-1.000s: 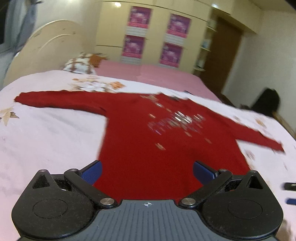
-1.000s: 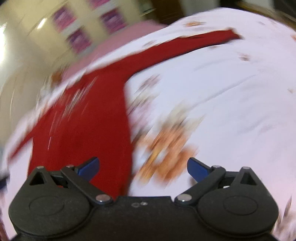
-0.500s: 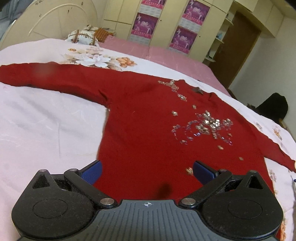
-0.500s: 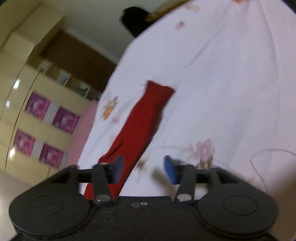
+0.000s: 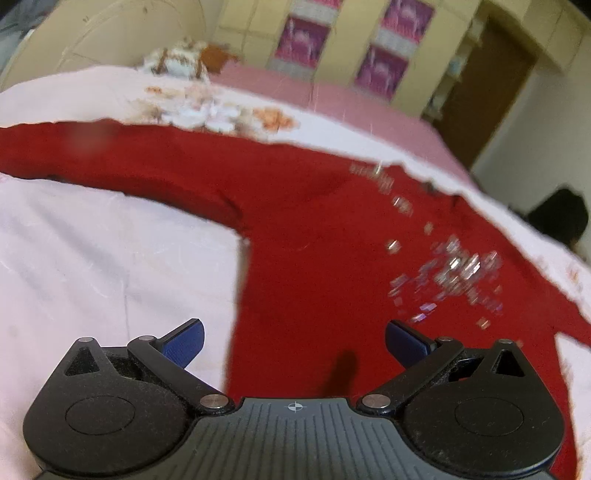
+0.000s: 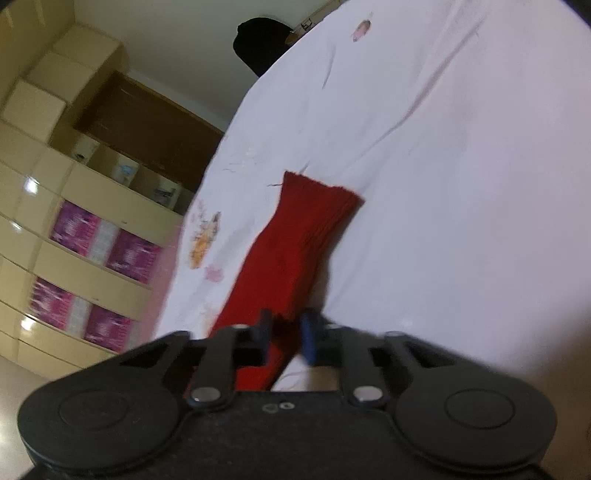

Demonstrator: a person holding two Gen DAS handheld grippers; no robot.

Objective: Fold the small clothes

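Observation:
A red sweater [image 5: 314, 258] with sequins on its chest lies flat on a pale floral bedsheet [image 5: 103, 266], sleeves spread out. My left gripper [image 5: 294, 341] is open and empty, low over the sweater's lower left side. My right gripper [image 6: 286, 332] has its jaws nearly together around the right sleeve [image 6: 295, 240], whose ribbed cuff lies flat on the sheet [image 6: 461, 184] ahead. Whether the pads press the fabric is blurred.
A pillow [image 5: 177, 61] and curved headboard [image 5: 110, 33] are at the bed's far left. A pink blanket [image 5: 332, 103] covers the far side. Cabinets with purple posters [image 5: 376, 70], a brown door [image 5: 487, 85] and a black bag [image 6: 262, 40] stand beyond the bed.
My right gripper has narrowed from half open to nearly closed around the right sleeve. My left gripper has shifted left and closer along the sweater's left side, still open.

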